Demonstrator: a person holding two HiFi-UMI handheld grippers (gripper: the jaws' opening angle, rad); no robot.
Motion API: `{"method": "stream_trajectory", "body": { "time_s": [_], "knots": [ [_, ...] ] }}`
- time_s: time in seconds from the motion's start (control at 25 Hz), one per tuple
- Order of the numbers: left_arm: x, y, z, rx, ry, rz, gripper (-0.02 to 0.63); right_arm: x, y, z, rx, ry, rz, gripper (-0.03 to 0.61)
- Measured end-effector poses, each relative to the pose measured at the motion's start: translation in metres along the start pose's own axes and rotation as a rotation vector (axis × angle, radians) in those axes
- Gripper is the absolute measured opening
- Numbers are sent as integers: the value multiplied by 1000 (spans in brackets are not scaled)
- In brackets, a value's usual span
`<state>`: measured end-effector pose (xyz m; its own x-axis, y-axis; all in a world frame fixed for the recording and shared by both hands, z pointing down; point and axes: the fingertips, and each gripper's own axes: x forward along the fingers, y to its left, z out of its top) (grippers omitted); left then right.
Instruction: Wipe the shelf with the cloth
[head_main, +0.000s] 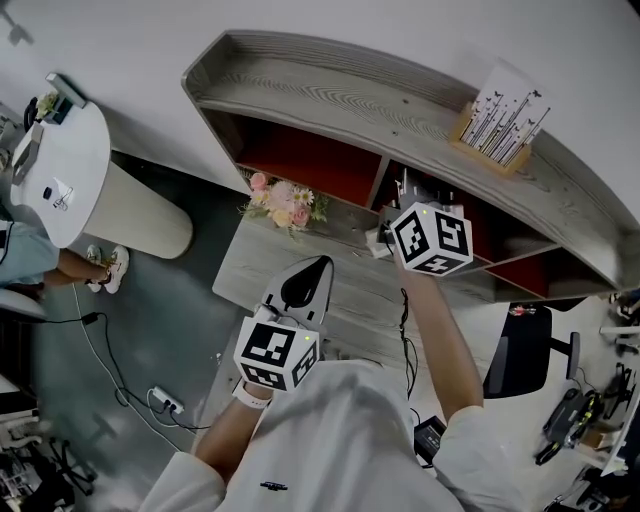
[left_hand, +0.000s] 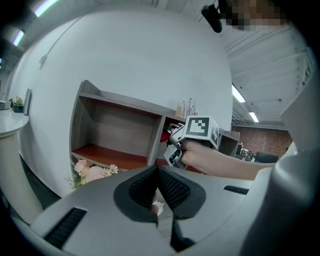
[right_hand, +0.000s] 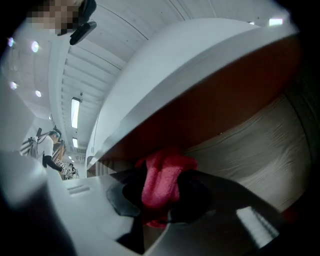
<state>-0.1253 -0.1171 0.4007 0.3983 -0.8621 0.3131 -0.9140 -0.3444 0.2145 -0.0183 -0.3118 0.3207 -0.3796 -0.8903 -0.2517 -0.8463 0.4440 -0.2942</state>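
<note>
The grey wooden shelf (head_main: 330, 100) has reddish-brown compartments. My right gripper (head_main: 412, 195) reaches into the middle compartment, just right of the divider. In the right gripper view it (right_hand: 160, 200) is shut on a red cloth (right_hand: 162, 182) that bulges up between the jaws, close under a reddish board and beside a grey wood panel (right_hand: 250, 145). My left gripper (head_main: 305, 285) hangs lower over the grey surface in front of the shelf, its black jaws shut with nothing held (left_hand: 157, 175). The left gripper view shows the left compartment's red board (left_hand: 115, 157) and the right gripper (left_hand: 175, 145) at the divider.
Pink and white flowers (head_main: 283, 203) stand at the foot of the left compartment. A holder of printed cards (head_main: 505, 125) sits on the shelf's top. A round white table (head_main: 60, 170), a person's feet (head_main: 105, 268), floor cables (head_main: 160, 400) and a black chair (head_main: 520, 350) surround it.
</note>
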Motion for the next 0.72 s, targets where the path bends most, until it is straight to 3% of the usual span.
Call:
{"method": "stream_trajectory", "body": {
  "time_s": [0.24,0.72],
  "knots": [
    [-2,2,1,5,1,17,6,11,-7,1,5,-54,1,78],
    [-8,9,1,15,13,57,6,15,-43,13,140,-148,-62,78]
  ]
}}
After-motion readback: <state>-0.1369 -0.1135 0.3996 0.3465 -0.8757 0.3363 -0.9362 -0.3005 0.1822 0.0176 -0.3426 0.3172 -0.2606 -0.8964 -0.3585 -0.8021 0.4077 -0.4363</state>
